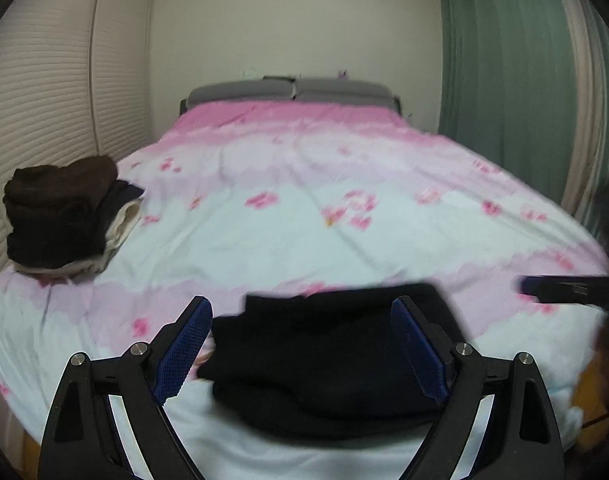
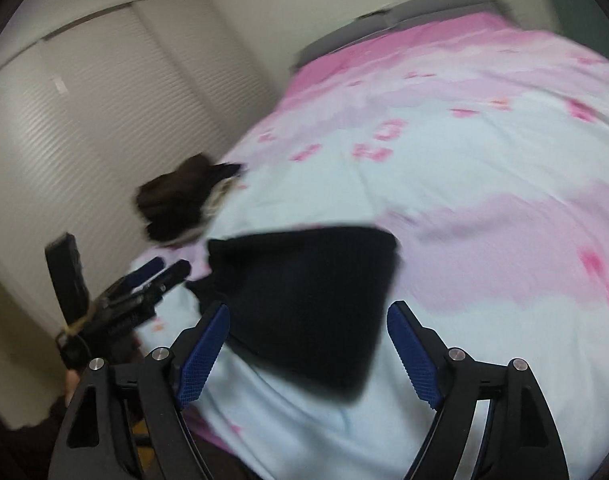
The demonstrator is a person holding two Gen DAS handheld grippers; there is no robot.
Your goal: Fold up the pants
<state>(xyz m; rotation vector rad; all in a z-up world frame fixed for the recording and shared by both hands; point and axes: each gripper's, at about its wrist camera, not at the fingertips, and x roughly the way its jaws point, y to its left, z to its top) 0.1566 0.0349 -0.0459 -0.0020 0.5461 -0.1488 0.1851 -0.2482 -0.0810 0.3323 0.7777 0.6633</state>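
Pants: though both views are blurred, the black pants (image 1: 328,360) (image 2: 304,304) lie folded into a compact block on the bed (image 1: 304,216) (image 2: 484,184), close to its near edge.
Long axis: in the left wrist view the block runs side to side across the frame; in the right wrist view it sits skewed, one corner pointing toward the camera, so its true heading is hard to tell.
Left gripper (image 1: 300,336): fingers apart, holding nothing, one on either side of the pants in its own view; whether they touch the cloth I cannot tell. From the right wrist it (image 2: 160,272) shows at the left of the pants, over the bed's edge.
Right gripper (image 2: 308,340): fingers apart, empty, above the near side of the pants. From the left wrist only a dark blurred part of it (image 1: 560,289) enters at the right edge.
Pile (image 1: 60,216) (image 2: 176,204): folded dark and pale clothes stacked on the bed's left side, well apart from the pants.
Left view only: green curtain (image 1: 500,60) at right, grey headboard (image 1: 288,92) square-on.
Both views: slatted doors (image 1: 36,120) (image 2: 96,120) left of the bed.
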